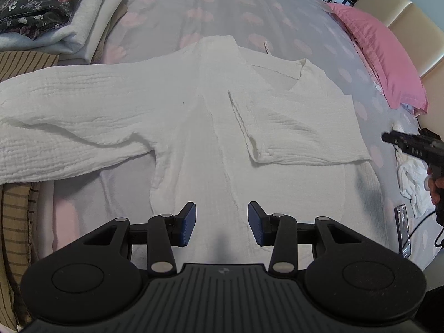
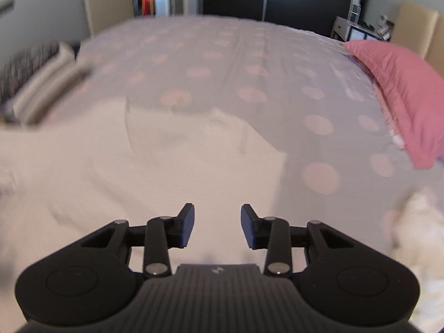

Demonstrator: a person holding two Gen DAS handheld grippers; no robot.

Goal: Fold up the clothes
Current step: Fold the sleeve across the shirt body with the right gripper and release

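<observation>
Shirt (image 1: 211,127), a white crinkled one, lies flat on the spotted bedspread (image 1: 227,8), its body running from the bottom centre of the left wrist frame up to the collar near the upper middle. One sleeve (image 1: 294,136) is already folded in across the chest at right of centre; the other sleeve (image 1: 63,127) stretches out long toward the left edge of the frame. That outstretched sleeve looks like the part the next fold depends on, and the left gripper (image 1: 222,223) is the nearer one: it hangs over the shirt's lower body, jaws apart and empty, the sleeve up and to its left. The right gripper (image 2: 217,226) also has its jaws parted with nothing between them; in its blurred view the shirt fills the lower left, its right edge just right of the fingers. A pink pillow (image 1: 388,63) lies at upper right
</observation>
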